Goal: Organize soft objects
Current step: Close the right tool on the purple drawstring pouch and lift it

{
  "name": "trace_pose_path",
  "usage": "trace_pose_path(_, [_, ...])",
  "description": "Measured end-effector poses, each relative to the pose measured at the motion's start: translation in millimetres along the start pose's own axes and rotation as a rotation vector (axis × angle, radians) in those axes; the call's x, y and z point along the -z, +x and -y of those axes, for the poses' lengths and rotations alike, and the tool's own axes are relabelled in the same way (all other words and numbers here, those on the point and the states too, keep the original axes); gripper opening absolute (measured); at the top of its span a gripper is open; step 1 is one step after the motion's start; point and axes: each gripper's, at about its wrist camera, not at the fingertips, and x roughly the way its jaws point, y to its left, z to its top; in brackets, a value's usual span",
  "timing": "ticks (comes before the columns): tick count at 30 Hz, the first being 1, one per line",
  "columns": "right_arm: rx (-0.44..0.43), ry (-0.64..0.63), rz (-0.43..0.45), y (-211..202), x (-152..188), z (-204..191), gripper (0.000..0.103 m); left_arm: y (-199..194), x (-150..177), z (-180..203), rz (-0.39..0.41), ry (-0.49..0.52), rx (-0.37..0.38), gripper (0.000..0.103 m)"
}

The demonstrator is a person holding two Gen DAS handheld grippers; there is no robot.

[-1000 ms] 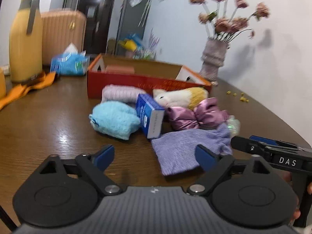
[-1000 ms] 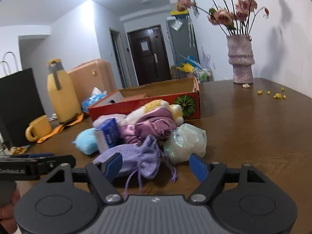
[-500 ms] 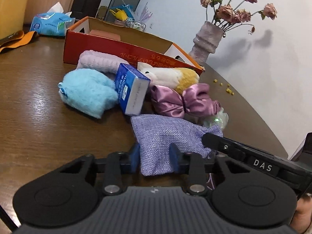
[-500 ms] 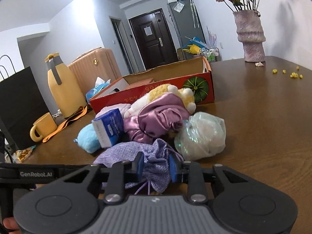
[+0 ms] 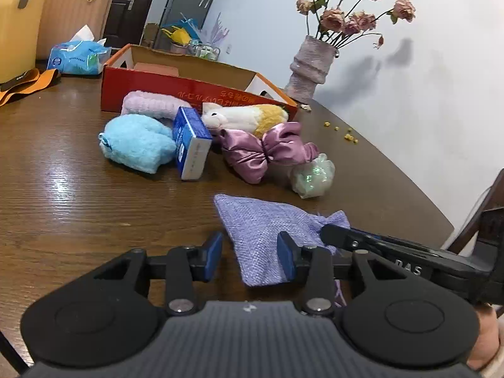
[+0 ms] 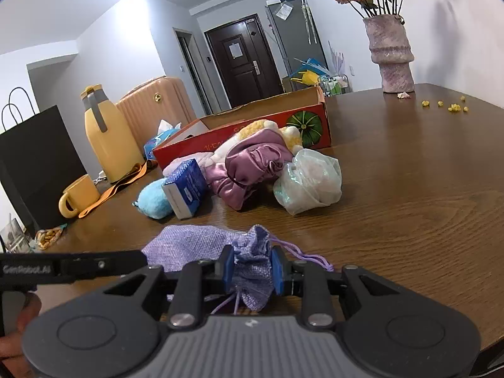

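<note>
A lilac drawstring pouch (image 5: 267, 223) lies on the brown table near me, pulled away from the pile. My right gripper (image 6: 250, 269) is shut on the pouch's gathered neck (image 6: 255, 252). My left gripper (image 5: 250, 253) has its jaws partly apart around the pouch's bottom end; the right pad touches the cloth, the left pad stands clear. Behind lie a blue fluffy cloth (image 5: 138, 145), a blue and white box (image 5: 190, 143), a pink towel roll (image 5: 151, 105), a white and yellow plush (image 5: 245, 116), a purple satin bow (image 5: 267, 149) and a clear wrapped ball (image 5: 312, 176).
A red cardboard box (image 5: 189, 91) stands open behind the pile. A vase of dried roses (image 5: 312, 69) is at the back right, a tissue pack (image 5: 78, 58) and yellow jug (image 6: 108, 138) at the left. A yellow mug (image 6: 78, 195) and black bag (image 6: 37, 157) stand left.
Both grippers closed around the pouch and drew it towards me, away from the pile. The left gripper's jaws have since parted somewhat; the right stays shut on the neck.
</note>
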Motion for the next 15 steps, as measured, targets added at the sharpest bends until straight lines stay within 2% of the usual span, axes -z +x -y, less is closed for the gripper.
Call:
trace_pose_path(2, [0.005,-0.010,-0.003,1.7,-0.3,-0.3,0.024,6.0,0.9,-0.9,-0.016,-0.003,0.016,0.035])
trace_pose_path(3, [0.008,-0.015,-0.006,3.1,-0.1,-0.4,0.024,7.9,1.6,-1.7,-0.022,-0.008,0.027,0.026])
trace_pose_path(5, [0.013,-0.024,-0.015,4.7,1.3,-1.1,0.024,10.0,2.4,-1.8,-0.028,-0.009,0.050,0.021])
trace_pose_path(15, [0.041,-0.043,-0.019,7.9,3.4,-5.7,0.021,4.8,4.6,3.7,-0.007,0.024,0.063,0.010])
